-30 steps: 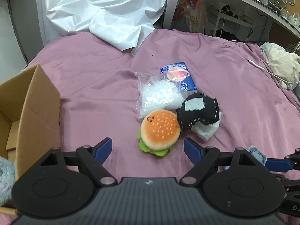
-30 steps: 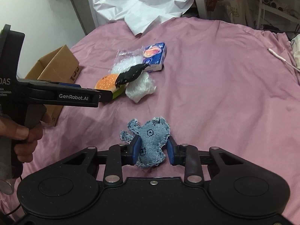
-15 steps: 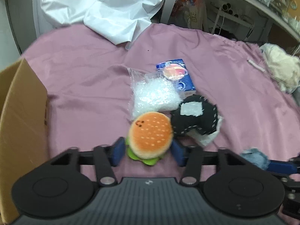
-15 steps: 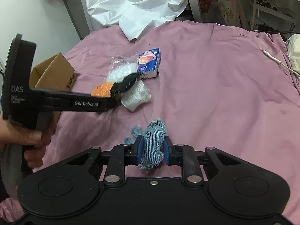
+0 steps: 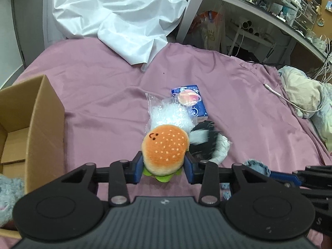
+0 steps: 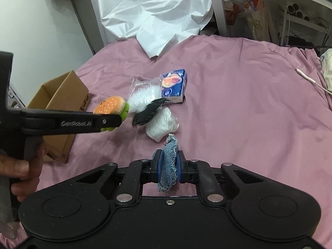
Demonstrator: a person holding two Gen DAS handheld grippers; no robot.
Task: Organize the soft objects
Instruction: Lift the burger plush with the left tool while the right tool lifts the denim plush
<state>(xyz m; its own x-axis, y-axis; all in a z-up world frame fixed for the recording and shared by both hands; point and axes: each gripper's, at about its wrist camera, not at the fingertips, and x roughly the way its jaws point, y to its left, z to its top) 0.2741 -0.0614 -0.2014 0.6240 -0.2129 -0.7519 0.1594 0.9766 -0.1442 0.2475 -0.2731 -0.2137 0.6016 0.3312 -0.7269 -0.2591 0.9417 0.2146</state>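
My left gripper (image 5: 164,171) is shut on an orange plush burger (image 5: 165,150) and holds it above the pink bedsheet; it also shows in the right wrist view (image 6: 112,109). My right gripper (image 6: 167,167) is shut on a blue denim plush (image 6: 169,161), lifted off the sheet. A black-and-white felt toy (image 5: 204,143) looks blurred beside a white wad (image 5: 221,148). A clear bag of white filling (image 5: 168,114) and a blue tissue pack (image 5: 191,102) lie behind them.
An open cardboard box (image 5: 35,124) stands at the left with a grey fluffy item (image 5: 8,195) at its near side. A white plastic sheet (image 5: 116,14) drapes over the bed's far end. A cream bundle (image 5: 305,95) and white cable (image 5: 286,101) lie right.
My left gripper closed on the burger and lifted it off the sheet. My right gripper raised the denim plush. The black felt toy shifted and now blurs.
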